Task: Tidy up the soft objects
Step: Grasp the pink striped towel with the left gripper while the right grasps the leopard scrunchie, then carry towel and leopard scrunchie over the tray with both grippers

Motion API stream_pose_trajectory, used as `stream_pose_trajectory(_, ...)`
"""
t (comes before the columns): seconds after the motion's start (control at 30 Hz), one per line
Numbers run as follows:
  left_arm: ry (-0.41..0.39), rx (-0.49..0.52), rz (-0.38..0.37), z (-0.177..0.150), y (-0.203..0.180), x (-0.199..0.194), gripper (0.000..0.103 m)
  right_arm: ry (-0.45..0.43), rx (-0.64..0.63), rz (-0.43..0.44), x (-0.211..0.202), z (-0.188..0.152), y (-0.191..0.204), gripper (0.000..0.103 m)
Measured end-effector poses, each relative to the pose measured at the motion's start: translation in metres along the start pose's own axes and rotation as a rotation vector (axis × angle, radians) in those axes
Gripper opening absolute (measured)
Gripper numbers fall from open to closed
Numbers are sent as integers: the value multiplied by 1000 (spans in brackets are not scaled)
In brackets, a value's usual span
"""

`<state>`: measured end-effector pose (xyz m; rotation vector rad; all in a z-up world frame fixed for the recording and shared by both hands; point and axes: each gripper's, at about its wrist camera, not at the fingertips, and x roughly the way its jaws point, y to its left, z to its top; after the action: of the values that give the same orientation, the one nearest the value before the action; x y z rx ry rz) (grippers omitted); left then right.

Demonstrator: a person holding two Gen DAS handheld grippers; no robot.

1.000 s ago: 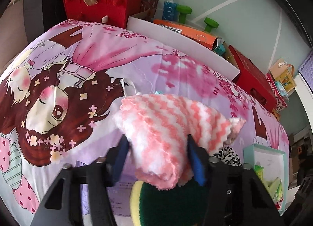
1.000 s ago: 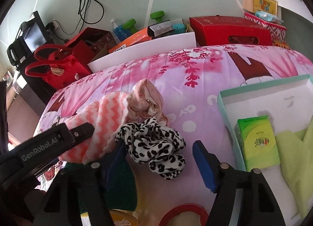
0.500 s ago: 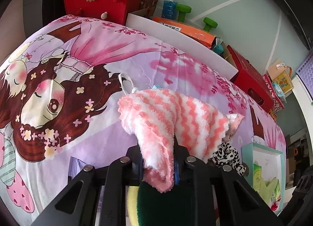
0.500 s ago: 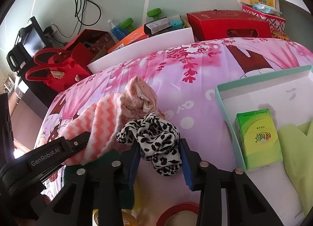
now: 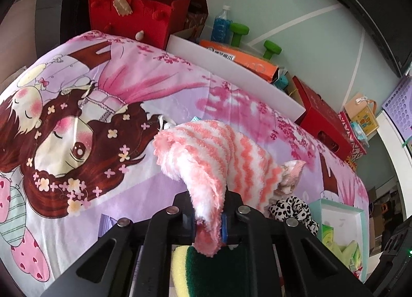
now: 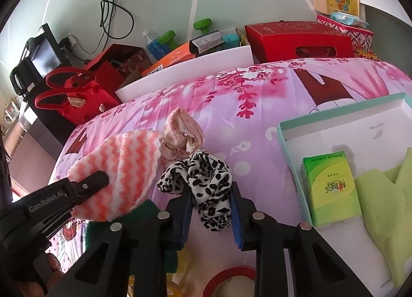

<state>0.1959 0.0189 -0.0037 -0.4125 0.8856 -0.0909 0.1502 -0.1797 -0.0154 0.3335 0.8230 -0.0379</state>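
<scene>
Left claw (image 5: 208, 216): jaws have just been closing and now pinch a hanging fold of the pink-striped towel (image 5: 219, 158), above a sponge (image 5: 206, 266). Right claw (image 6: 210, 210): jaws have likewise closed, clamped on the leopard scrunchie (image 6: 203, 181). Both items lie on the bed (image 6: 257, 116), touching a pink scrunchie (image 6: 180, 137) beyond. Teal box (image 6: 288, 127) sits right.

A bed (image 6: 270, 116) under a pink cartoon-print sheet carries a striped fluffy cloth (image 6: 123, 168), two scrunchies, a sponge (image 5: 206, 268) and a mint-rimmed box (image 6: 334, 109).
</scene>
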Motion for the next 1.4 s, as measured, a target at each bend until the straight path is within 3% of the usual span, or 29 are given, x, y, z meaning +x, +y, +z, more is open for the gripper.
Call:
stream_pose_trajectory(0.43,-155,22,-123,12,-9,-52,14,-135,1,26,-39,10,0,28)
stream_pose_trajectory(0.7,-250,61,-175,14,-20,-84,14,-155,23,19,-49,13,-9,28)
stream_pose_trajectory(1.0,-218,153,-227,1,-58,-78,14,-194,84,-34,-70,16,-41,28)
stream_pose_trajectory(1.3,-158,276,-340,-25,-121,-65,14,-257,138,-230,-98,21,-85,28)
stream_pose_trajectory(1.4,-142,292,-364,-31,-134,-61,14,-229,235,-281,-100,20,-113,28)
